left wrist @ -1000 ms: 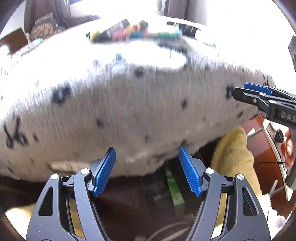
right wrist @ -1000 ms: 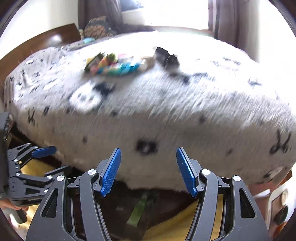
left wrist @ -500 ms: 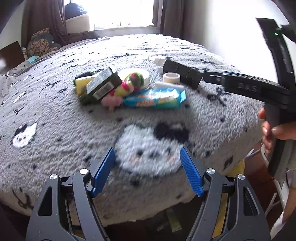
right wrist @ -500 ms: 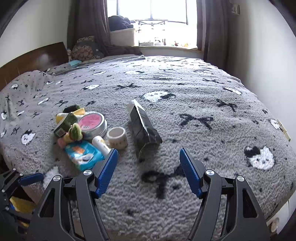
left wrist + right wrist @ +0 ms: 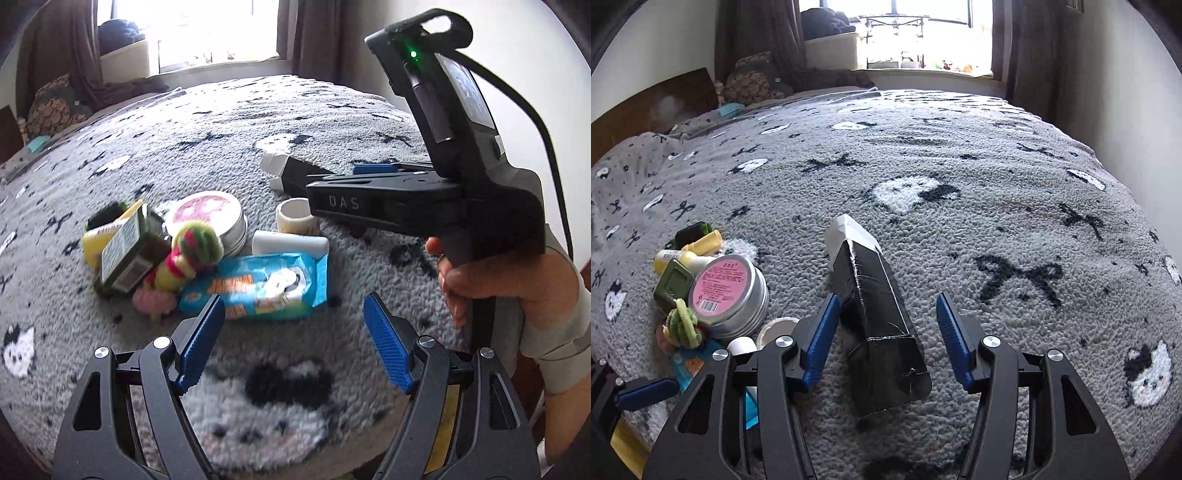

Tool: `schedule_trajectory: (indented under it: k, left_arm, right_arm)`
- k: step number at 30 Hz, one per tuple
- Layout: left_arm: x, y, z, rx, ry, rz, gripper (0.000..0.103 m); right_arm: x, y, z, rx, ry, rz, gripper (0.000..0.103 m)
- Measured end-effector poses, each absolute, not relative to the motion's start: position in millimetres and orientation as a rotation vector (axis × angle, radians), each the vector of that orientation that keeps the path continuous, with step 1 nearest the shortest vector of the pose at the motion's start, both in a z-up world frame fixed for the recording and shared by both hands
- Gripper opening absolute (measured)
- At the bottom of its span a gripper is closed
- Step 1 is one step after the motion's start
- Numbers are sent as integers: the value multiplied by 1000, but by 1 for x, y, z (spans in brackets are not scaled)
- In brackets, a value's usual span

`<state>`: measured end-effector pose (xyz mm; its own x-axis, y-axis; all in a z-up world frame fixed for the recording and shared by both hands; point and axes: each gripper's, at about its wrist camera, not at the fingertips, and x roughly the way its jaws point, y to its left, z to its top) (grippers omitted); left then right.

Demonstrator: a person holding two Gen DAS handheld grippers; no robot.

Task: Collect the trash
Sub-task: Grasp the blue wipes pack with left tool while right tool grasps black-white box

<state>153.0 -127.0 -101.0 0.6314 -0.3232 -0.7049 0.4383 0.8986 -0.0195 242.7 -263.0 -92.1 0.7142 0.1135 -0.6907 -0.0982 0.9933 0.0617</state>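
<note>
The grey fleece bed cover with black bows and cat faces (image 5: 1015, 155) fills both views, its litter bunched at lower left. The long black cardboard carton (image 5: 882, 325) lies lengthwise at bottom centre between the closing, not yet touching right tool (image 5: 884, 332), lined up for a sideways pinch. The left tool (image 5: 295, 341), opening and empty, hovers over the blue plastic wipes packet (image 5: 262, 286).

Grey blanket (image 5: 960, 155), black bows, white cats; black carton (image 5: 879, 317); pink-lidded tin (image 5: 727, 291)
</note>
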Motion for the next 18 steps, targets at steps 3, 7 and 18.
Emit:
schedule_trajectory:
  k: [3,7,18]
  left_arm:
    - [165,-132,-105,197,786,-419,72]
    - [179,-131,-111,228,792,-395,58]
    - [168,-133,-102,230,781,-455,17]
  right_arm:
    - [245,-264,-92,30,771,149,40]
    - [245,-262,-91,21,776,175,32]
    - [216,-278,-76,32,739,172,28]
